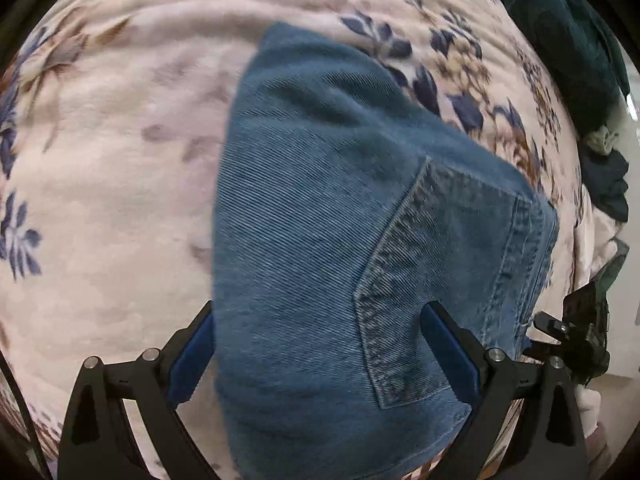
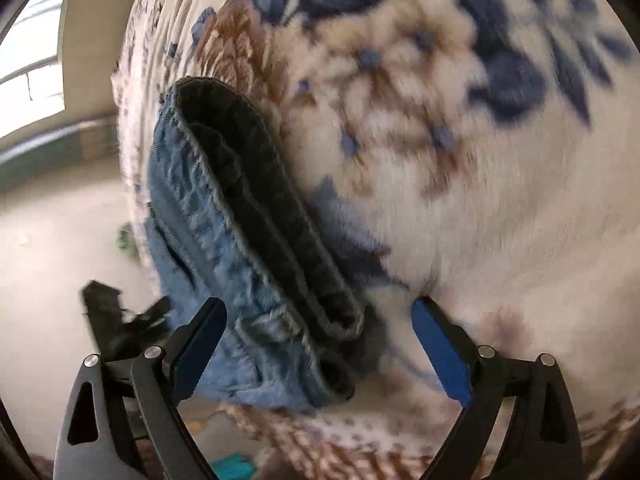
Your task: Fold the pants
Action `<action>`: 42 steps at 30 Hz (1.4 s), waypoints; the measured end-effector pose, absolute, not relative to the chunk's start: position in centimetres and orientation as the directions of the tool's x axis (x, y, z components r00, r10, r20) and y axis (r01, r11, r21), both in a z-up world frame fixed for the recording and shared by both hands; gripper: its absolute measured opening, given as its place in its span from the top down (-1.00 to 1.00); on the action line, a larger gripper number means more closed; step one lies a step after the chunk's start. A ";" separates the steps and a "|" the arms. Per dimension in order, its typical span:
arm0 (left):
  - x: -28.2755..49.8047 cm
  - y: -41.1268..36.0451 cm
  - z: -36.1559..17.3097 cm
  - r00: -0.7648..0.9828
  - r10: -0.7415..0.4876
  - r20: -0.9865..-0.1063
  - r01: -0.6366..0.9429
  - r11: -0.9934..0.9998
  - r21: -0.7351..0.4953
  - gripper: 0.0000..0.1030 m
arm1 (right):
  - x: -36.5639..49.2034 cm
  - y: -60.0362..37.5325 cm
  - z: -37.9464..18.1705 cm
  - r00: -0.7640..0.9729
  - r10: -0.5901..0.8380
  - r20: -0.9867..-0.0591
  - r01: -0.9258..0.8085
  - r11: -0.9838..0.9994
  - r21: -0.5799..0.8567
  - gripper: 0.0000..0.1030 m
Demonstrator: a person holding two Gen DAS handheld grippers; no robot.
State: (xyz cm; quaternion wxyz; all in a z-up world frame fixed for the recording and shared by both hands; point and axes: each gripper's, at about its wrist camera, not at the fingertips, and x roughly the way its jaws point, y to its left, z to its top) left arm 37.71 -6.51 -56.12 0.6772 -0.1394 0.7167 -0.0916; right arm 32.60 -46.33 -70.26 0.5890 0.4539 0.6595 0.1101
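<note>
Both sets of jaws are standing wide apart, gripping nothing. On the left gripper (image 1: 318, 328), the blue pads are sitting either side of the folded jeans (image 1: 352, 216) without pressing on them: one pad is lying just off the denim's edge over the blanket, the other is hovering above the back pocket (image 1: 436, 280). The jeans are lying flat on a cream blanket (image 1: 112, 168) patterned with blue and brown flowers, folded into a compact bundle with the stitched pocket facing up and the waistband edge toward the right of the left wrist view. Dark green fabric (image 1: 560, 40) is piled at the blanket's far right edge in that view.

On the right gripper (image 2: 320, 328), the fingers are straddling the end of the bundle, where stacked denim layers are showing a pale wrinkled outer face and a dark inner band; neither pad appears to be touching the cloth, though the picture is blurring. The other gripper is showing dimly at the lower left of this view. Beyond the blanket's edge, pale floor (image 2: 48, 248) and a bright window (image 2: 28, 60) are showing.
</note>
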 end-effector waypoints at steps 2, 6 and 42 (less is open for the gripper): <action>37.7 -7.0 -56.2 -0.041 -0.307 -0.951 -0.063 0.951 -0.304 -0.93 | 31.0 -46.4 -70.4 0.095 0.768 -0.633 0.494 0.516 0.700 -0.86; 37.7 -6.9 -56.4 -0.045 -0.316 -0.948 -0.074 0.947 -0.312 -0.93 | 27.5 -44.3 -71.1 0.054 0.815 -0.577 0.529 0.467 0.709 -0.86; 40.4 -4.9 -47.9 0.123 -0.438 -0.890 -0.033 0.895 -0.445 0.37 | 28.5 -35.7 -58.5 0.452 0.683 -0.574 0.355 0.452 0.818 0.26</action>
